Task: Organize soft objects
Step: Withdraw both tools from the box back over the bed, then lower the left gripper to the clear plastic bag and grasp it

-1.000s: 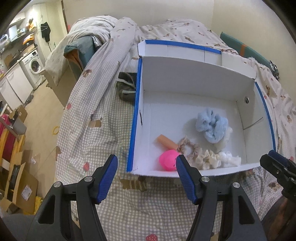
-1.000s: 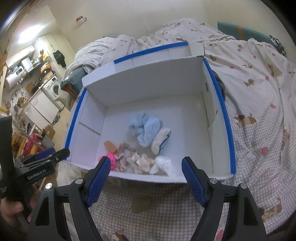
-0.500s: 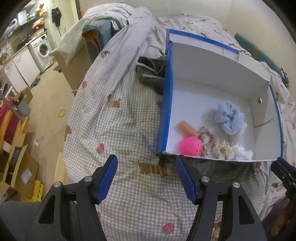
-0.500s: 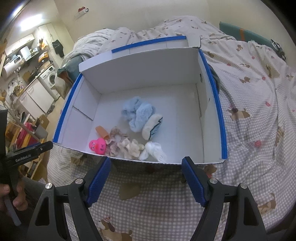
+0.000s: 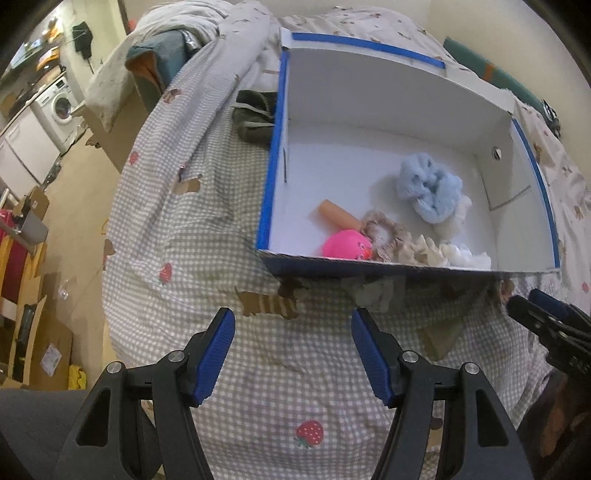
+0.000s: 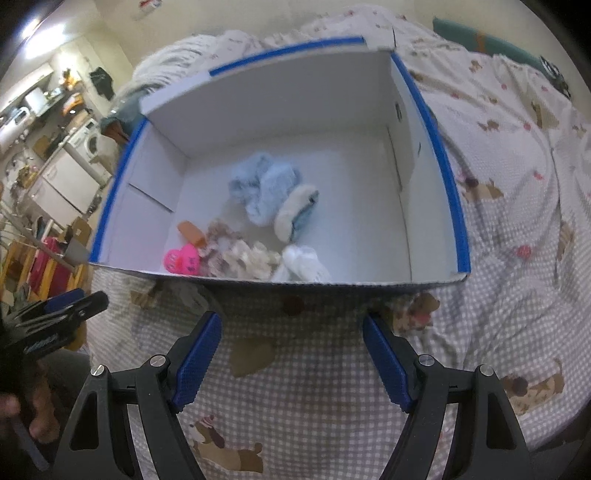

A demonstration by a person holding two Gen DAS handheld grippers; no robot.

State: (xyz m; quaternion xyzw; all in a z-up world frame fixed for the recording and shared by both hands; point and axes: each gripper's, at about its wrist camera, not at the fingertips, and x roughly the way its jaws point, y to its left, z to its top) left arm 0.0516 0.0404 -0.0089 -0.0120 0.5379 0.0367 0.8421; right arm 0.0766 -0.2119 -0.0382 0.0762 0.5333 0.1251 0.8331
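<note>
A white box with blue-taped rims [image 5: 271,173] [image 6: 452,206] sits on the bed. Inside lie a fluffy light-blue scrunchie [image 5: 428,188] [image 6: 264,188], a pink heart toy [image 5: 345,243] [image 6: 183,260], an orange cylinder [image 5: 338,214] [image 6: 191,232], beige scrunchies [image 5: 386,236] [image 6: 240,254], a white puff [image 6: 301,264] and a white-and-blue soft piece [image 6: 295,218]. My left gripper [image 5: 293,350] is open and empty over the bedspread in front of the box. My right gripper [image 6: 291,356] is open and empty, also short of the box's near wall.
A checked bedspread with strawberries and dogs [image 5: 258,369] covers the bed. A dark garment [image 5: 255,112] lies left of the box. Rumpled bedding [image 5: 192,29] is piled at the back. The floor, cardboard boxes [image 5: 40,343] and a washing machine [image 5: 61,107] are at the left.
Both grippers have pulled back from the box toward the bed's near edge. The box and its contents have not moved.
</note>
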